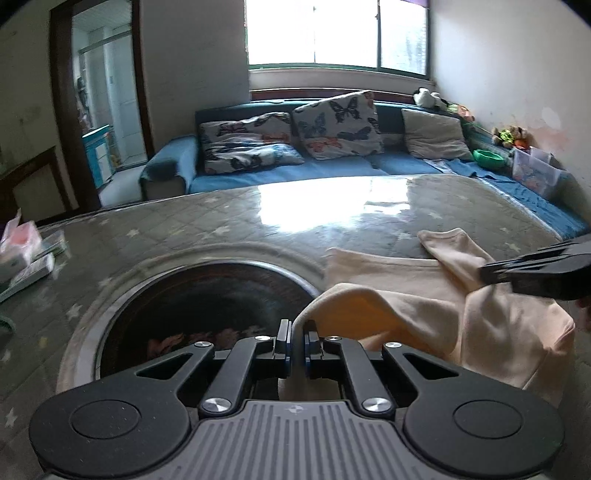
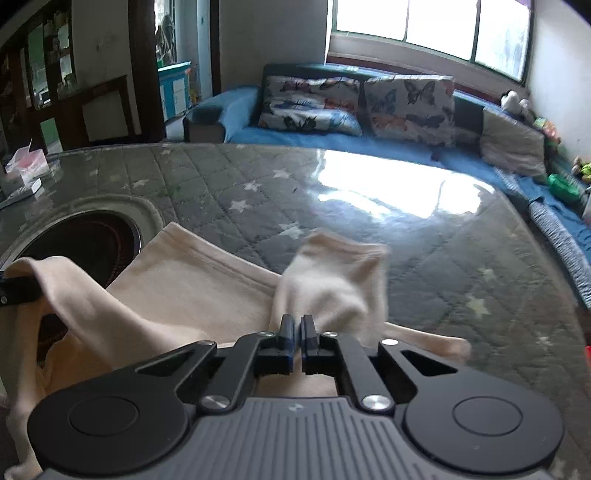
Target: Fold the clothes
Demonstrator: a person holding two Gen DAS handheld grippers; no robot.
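Both cameras sit just behind their own fingers, low over the table (image 1: 184, 229), and face across it toward the sofa (image 1: 280, 173) and window (image 1: 332, 33) at 12 o'clock. The left wrist view is close above the round dark opening (image 1: 207, 310), with the right gripper (image 1: 484, 275) entering at 3 o'clock. The right wrist view has that opening (image 2: 88, 243) at 9 o'clock. Both views share the cream garment (image 1: 424, 306), the tabletop, the sofa and the window.
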